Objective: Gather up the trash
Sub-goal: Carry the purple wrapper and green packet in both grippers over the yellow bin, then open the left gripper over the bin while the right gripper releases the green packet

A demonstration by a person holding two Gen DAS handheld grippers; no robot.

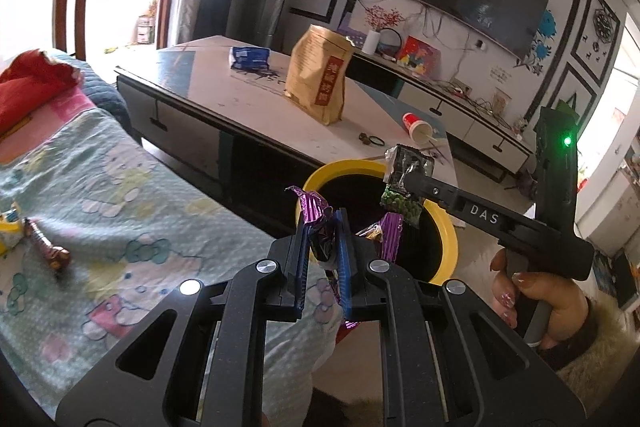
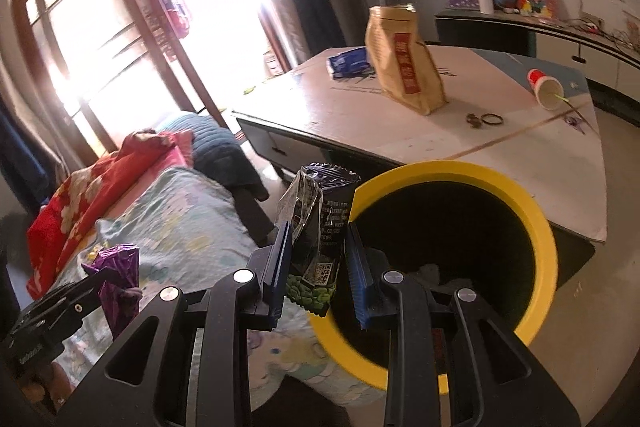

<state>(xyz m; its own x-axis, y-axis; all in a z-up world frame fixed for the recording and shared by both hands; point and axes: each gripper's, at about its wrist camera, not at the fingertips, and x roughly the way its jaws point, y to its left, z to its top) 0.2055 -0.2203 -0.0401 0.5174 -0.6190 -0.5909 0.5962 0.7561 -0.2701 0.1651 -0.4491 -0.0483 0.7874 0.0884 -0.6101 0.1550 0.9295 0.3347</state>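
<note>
Left wrist view, left tongs [image 1: 323, 247] clamped on purple wrapper [image 1: 316, 223], right tongs [image 2: 316, 259] gripping pea snack packet [image 2: 316, 227], beside yellow-rimmed bin [image 2: 536, 211].

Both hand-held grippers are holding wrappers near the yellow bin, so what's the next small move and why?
Probably shift the right hand-held gripper a little further over the yellow bin before letting go. Its green pea packet hangs at the near rim rather than over the dark opening, so a release now could drop it outside. The left hand-held gripper, holding the purple wrapper, can follow.
</note>
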